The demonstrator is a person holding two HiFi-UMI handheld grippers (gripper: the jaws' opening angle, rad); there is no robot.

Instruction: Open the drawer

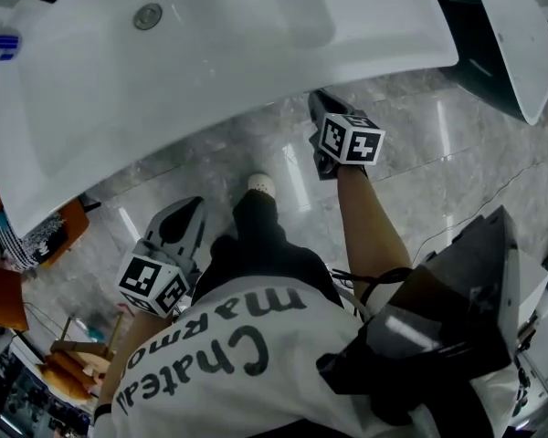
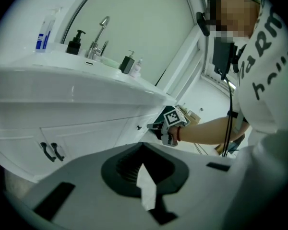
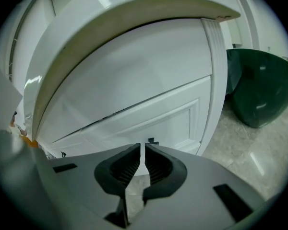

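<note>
Under the counter (image 3: 134, 11) the drawer (image 3: 153, 121) is shut, so we think our job is all left to do: grab its little dark knob (image 3: 151, 141) and pull. Our right tool (image 3: 143, 163) points at the knob, pressed together, holding nothing. Our left tool (image 2: 145, 176) looks pressed together and bare too. Up top, the sink (image 1: 210, 35) holds nothing we can see, and the green bin (image 3: 259, 87) hides its inside.
</note>
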